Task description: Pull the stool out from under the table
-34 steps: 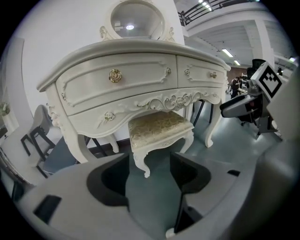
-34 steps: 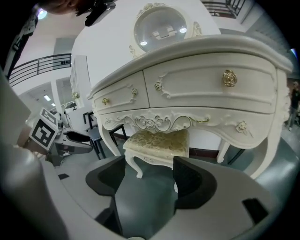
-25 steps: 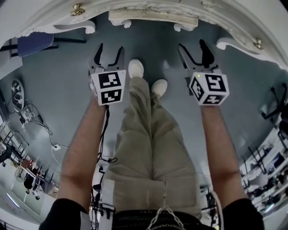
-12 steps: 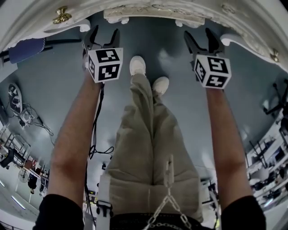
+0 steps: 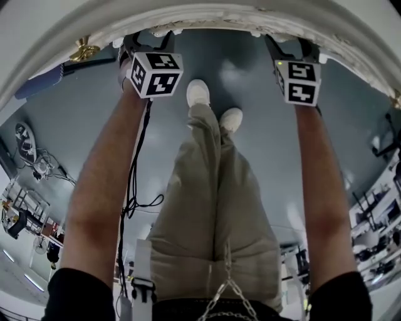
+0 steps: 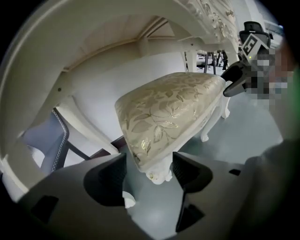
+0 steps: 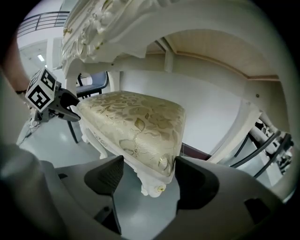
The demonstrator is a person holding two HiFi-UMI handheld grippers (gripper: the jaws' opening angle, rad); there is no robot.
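Observation:
The stool has a gold-leaf cushion (image 6: 168,110) on a white carved frame and stands under the white dressing table (image 5: 200,15). In the left gripper view my left gripper (image 6: 149,171) is open, its jaws either side of the stool's near corner leg (image 6: 158,174). In the right gripper view the cushion (image 7: 136,124) fills the middle, and my right gripper (image 7: 149,176) is open astride the other front corner. In the head view the left gripper (image 5: 146,40) and right gripper (image 5: 292,45) reach under the table's rim, which hides the stool.
The table's underside (image 6: 93,51) hangs low over both grippers. A blue chair (image 6: 42,140) stands behind on the left, and black chair legs (image 7: 262,150) on the right. The person's shoes (image 5: 198,93) are on the grey floor between the arms. Cables (image 5: 37,166) lie at the left.
Both grippers have moved forward and down, from in front of the table to under its edge. The stool's front corners now sit between the open jaws.

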